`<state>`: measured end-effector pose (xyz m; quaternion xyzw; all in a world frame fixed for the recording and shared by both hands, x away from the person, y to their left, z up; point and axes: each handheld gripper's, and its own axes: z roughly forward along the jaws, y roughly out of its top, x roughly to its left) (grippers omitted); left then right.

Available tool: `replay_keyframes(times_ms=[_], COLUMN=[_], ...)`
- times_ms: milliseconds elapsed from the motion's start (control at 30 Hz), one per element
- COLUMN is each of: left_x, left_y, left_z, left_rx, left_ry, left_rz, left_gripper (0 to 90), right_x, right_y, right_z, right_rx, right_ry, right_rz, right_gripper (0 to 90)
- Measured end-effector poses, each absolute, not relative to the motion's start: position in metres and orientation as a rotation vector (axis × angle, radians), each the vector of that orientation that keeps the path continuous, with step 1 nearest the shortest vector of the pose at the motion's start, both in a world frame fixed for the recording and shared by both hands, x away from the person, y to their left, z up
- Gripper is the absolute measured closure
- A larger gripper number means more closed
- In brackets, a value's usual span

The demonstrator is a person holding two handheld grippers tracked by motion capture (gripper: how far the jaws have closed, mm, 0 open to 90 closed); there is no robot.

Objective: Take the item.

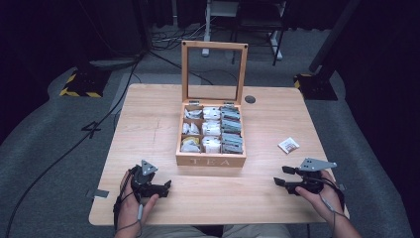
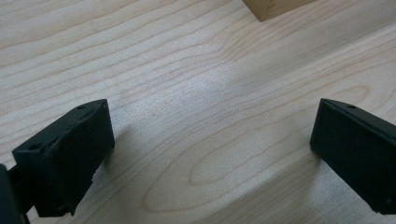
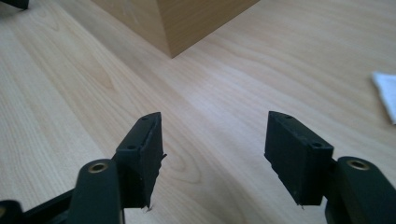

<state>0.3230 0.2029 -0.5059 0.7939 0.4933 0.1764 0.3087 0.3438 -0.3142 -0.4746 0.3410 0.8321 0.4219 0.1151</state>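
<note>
The surface (image 1: pixel 148 124) is pale wood with wavy grain. The tea box (image 1: pixel 210 159) is honey-brown wood with light lettering on its front, holding white and grey-green packets. A white sachet (image 1: pixel 288 145) carries a brown mark. Both the left hand-held gripper (image 1: pixel 163 188) and the right hand-held gripper (image 1: pixel 281 176) are black with grey plates.

Right hand-held gripper (image 3: pixel 214 154): two black jaws stand well apart, nothing between them, bare pale wood-grain surface (image 3: pixel 243 84) beneath. Ahead of the left jaw, a corner of a wooden box (image 3: pixel 170 23) rests on the surface. Off to the right of the right jaw, edge of a white packet (image 3: pixel 386 93), partly cut off. Far upper left, a small dark piece, unclear.
</note>
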Motion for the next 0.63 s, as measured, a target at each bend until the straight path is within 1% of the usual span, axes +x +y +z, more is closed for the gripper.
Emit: replay_keyframes(times_ms=[33,200,267,367,400,433,467,633], left_x=[0.323,0.323,0.323,0.323,0.323,0.323,0.323,0.323], left_y=[0.203,0.203,0.203,0.203,0.203,0.203,0.203,0.203], left_z=[-0.506,-0.506,-0.506,-0.506,-0.506,-0.506,-0.506,-0.506], left_rx=[2.098,2.098,2.098,2.099,2.098,2.099,2.099,2.101], left_ry=[1.304,1.304,1.304,1.304,1.304,1.304,1.304,1.304], left_rz=[0.466,0.466,0.466,0.467,0.467,0.467,0.467,0.467], left_gripper=[0.2,0.2,0.2,0.2,0.2,0.2,0.2,0.2], right_x=[0.343,0.341,0.34,0.339,0.339,0.338,0.338,0.338], right_y=[-0.31,-0.303,-0.3,-0.297,-0.296,-0.292,-0.29,-0.289], right_z=[-0.482,-0.492,-0.499,-0.5,-0.501,-0.504,-0.504,-0.505], right_rx=[1.019,1.011,1.001,0.972,0.957,0.88,0.869,0.873], right_ry=[2.467,2.507,2.525,2.516,2.513,2.502,2.504,2.509], right_rz=[1.253,1.211,1.184,1.168,1.159,1.112,1.1,1.102], right_gripper=[36.2,33.7,30.1,27.8,26.1,18.7,16.5,15.5])
